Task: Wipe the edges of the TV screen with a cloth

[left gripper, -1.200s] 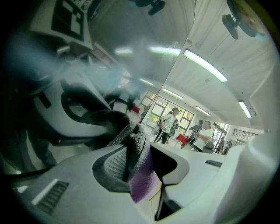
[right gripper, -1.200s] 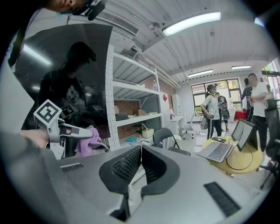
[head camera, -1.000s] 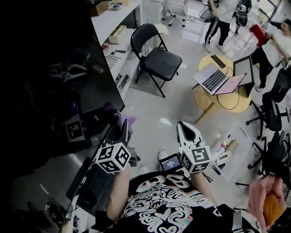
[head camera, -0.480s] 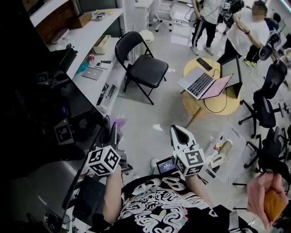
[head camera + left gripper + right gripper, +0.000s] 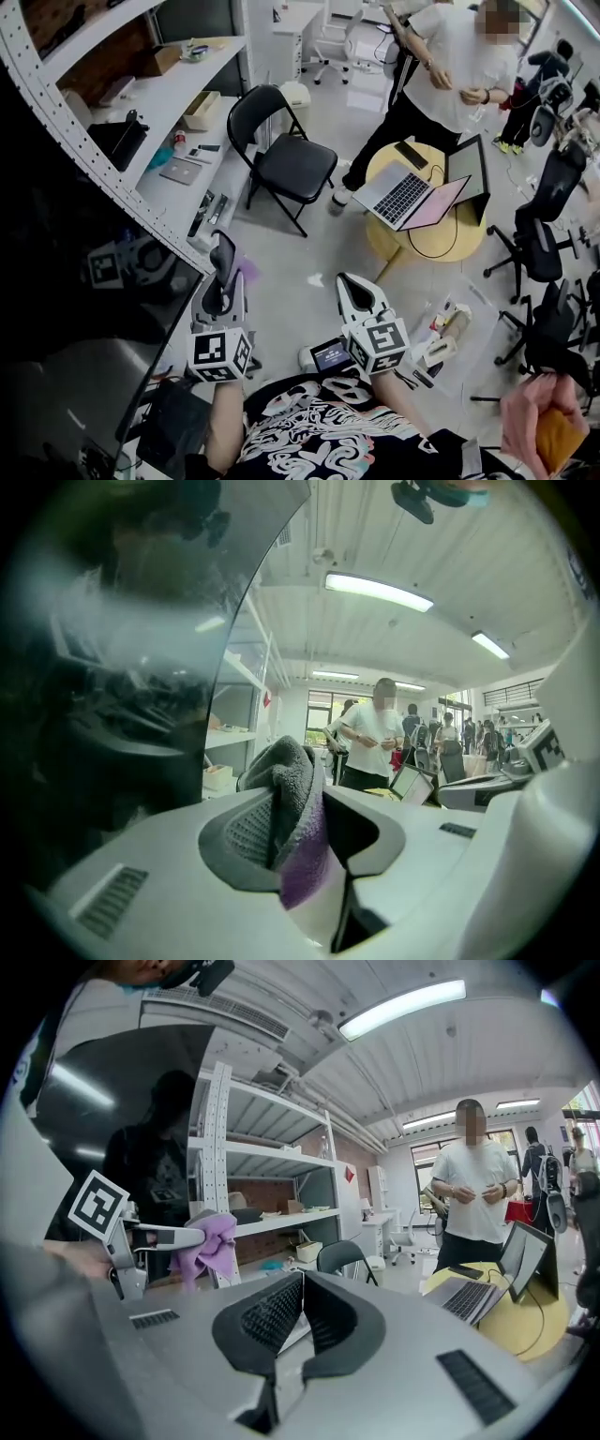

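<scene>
Since a second back the person in the white shirt has walked right up to the round bench with the laptop, and the white rack has swung into the head view where it used to be nearly all TV. Both claws also sit a touch further left in that view than before. Right now the left claw is clamped on the cloth, a grey and purple bunch that pokes up out of the jaws and droops down the front. It's held up just beside the TV's right edge, around where the rack upright crosses it, but I honestly can't tell if the cloth is touching the screen or sitting just off it. The dark glass shows a reflection of the left claw's marker cube. The right claw has its 2 jaws pressed together with nothing between them, and it's out to the right over open floor, well apart from the TV and pointing roughly the same way as the left one. From its camera you can see the left claw off to the side with the purple cloth hanging from it. There's a black folding chair between the rack and the round bench, with the person standing on the far side of that bench.
</scene>
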